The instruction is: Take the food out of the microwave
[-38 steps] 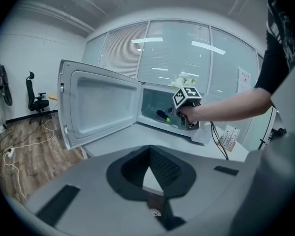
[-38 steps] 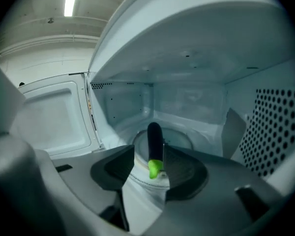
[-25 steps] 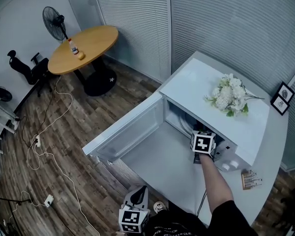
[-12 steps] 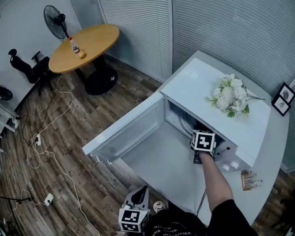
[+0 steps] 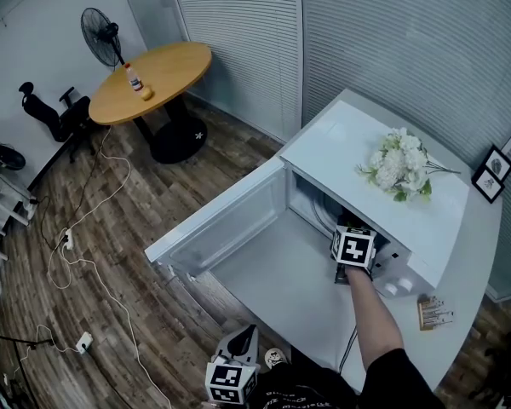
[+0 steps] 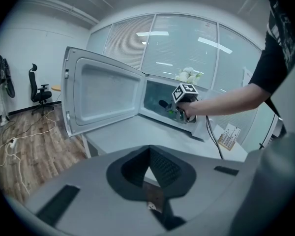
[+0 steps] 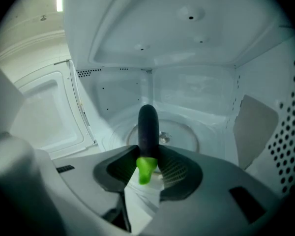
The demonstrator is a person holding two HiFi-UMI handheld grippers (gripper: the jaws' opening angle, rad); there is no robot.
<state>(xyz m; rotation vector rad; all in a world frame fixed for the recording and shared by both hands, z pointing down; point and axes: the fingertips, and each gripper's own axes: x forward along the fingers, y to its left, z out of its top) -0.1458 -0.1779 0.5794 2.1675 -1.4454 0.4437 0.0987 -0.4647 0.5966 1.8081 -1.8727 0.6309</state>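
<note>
1 arm (image 5: 370,318) stretched into microwave (image 5: 341,143) | right tongs (image 7: 148,159) closing round eggplant (image 7: 148,127)

A white, curved tabletop (image 5: 281,292) carries the microwave (image 5: 341,139), whose open door reaches out past the left edge. A small framed picture (image 5: 490,171) stands behind it at the far right, and a printed card (image 5: 434,311) lies near its front corner.

Eggplant (image 7: 148,130): inside microwave (image 5: 336,143)
Flowers (image 5: 399,173): on microwave
Door (image 5: 226,224): left of microwave
Cards (image 5: 434,311): front-right of microwave
Frame (image 5: 491,170): right of microwave
</note>
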